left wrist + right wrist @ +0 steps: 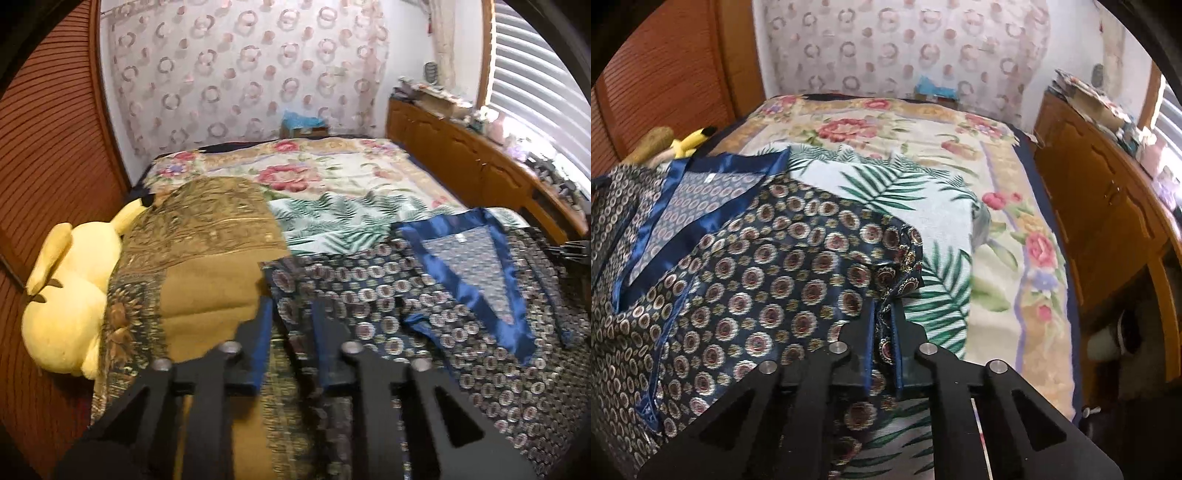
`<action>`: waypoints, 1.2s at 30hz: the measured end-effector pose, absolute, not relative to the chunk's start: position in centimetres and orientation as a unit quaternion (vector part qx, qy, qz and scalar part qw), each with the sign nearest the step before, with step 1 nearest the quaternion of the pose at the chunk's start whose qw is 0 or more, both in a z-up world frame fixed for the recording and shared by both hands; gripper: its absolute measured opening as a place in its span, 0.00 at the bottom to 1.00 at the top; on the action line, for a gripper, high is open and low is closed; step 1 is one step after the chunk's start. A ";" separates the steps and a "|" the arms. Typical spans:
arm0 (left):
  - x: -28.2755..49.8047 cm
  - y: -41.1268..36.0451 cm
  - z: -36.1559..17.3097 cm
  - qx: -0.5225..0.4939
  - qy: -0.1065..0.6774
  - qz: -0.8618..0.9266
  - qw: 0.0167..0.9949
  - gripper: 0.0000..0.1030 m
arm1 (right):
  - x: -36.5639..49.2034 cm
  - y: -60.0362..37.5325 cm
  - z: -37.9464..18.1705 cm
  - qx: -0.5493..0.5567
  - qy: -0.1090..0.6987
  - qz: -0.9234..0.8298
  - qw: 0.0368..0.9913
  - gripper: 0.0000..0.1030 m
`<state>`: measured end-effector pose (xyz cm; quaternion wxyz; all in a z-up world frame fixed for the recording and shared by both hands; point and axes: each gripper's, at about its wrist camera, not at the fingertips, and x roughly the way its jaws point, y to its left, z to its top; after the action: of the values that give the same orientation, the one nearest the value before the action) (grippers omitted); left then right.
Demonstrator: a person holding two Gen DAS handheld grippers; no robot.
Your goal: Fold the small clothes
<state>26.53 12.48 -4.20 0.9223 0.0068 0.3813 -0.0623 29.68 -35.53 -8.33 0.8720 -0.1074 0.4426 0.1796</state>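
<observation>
Navy patterned garment [746, 280] pinched in right tongs [884, 314]; left tongs [291, 314] parted.

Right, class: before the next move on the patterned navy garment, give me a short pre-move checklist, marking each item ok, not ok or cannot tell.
1. Right gripper has cloth: ok, its jaws are shut on a bunched edge of the navy garment.
2. Left gripper has cloth: not ok, its jaws stand apart over the garment's left edge.
3. Garment lies flat: not ok, it is rumpled, blue satin trim turned outward.
4. Landing space: ok, the leaf-print cloth beyond lies flat.
5. Olive patterned cloth apart from the garment: cannot tell, the edges meet near the left jaws.
6. Yellow plush toy out of the way: ok.
</observation>
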 end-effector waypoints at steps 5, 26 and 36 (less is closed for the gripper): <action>26.0 10.9 -4.1 0.036 0.382 -0.067 0.921 0.08 | 28.3 -34.0 -6.7 -0.120 0.417 0.188 0.881 0.03; 7.3 10.8 -1.3 -0.010 0.280 -0.080 0.957 0.00 | 13.1 -34.7 -0.3 -0.070 0.314 0.212 0.923 0.00; -1.7 13.5 -4.0 -0.055 0.289 -0.052 0.954 0.00 | 3.9 -39.1 -2.9 -0.019 0.338 0.194 0.921 0.00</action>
<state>-1.68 13.48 -4.02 0.9542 -0.0550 0.2893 -0.0523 3.92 -39.05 -2.91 0.9209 -0.0194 0.3377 0.1938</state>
